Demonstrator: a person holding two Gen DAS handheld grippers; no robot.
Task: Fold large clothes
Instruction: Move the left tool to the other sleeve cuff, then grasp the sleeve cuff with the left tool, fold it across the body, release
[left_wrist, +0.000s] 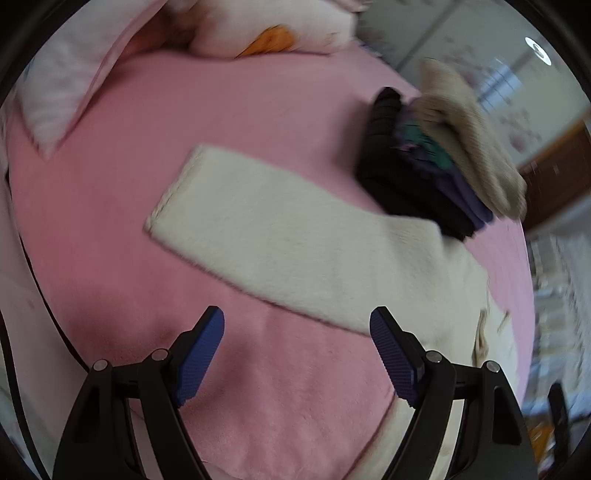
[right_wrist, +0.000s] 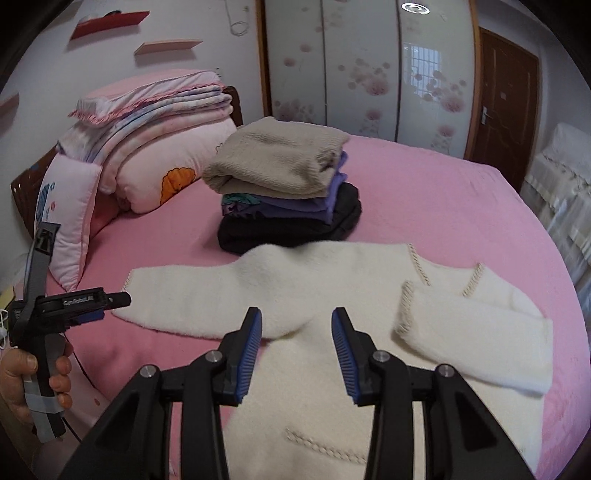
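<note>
Showing only rightward — a folded sleeve (right_wrist: 476, 343) on the sweater (right_wrist: 314, 288).

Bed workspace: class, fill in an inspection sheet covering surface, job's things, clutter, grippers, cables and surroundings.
Surface: pink bed sheet, fairly smooth.
Job's things: white sweater lying flat; one sleeve folded across the body, the other sleeve stretched out.
Clutter: stack of folded clothes beside the sweater; folded quilts and a pillow at the head end.
Grippers: left gripper open, nothing between the fingers; right gripper open above the sweater, holding nothing.
Cables: nothing seen.
Surroundings: floral wardrobe doors, brown door, wall shelves.
</note>
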